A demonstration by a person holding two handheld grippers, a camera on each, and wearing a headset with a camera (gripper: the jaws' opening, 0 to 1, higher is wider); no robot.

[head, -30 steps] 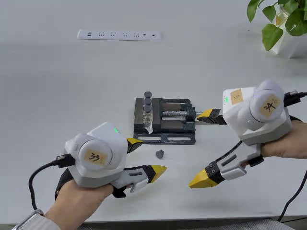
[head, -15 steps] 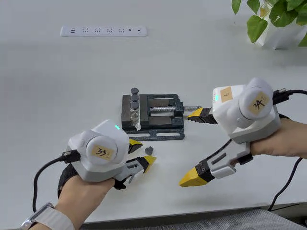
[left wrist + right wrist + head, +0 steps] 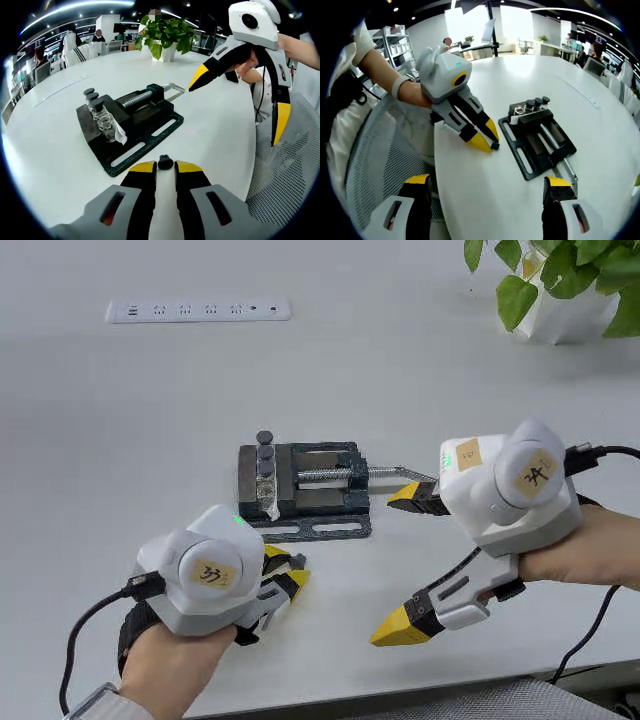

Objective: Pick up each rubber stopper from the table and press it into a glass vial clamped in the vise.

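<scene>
White tabletop (image 3: 150, 420) carries a black metal vise (image 3: 325, 508) clamping clear glass vials (image 3: 265, 480) at its 9 o'clock end. At the vise's 6 o'clock, the left gripper (image 3: 165, 169) narrowly pinches a small dark rubber stopper (image 3: 165, 161). The right gripper (image 3: 487, 182) gapes wide at 3 o'clock.

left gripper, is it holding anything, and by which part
Left gripper pinches a rubber stopper by its sides, at the jaw tips. Right gripper is open and holds nothing.

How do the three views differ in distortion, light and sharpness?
Head view: soft even light, faint shadows beside the vise, lines straight. Left gripper view: fisheye curves the table edge; the rubber stopper looks sharp. Right gripper view: same bending, far background washed out.
</scene>
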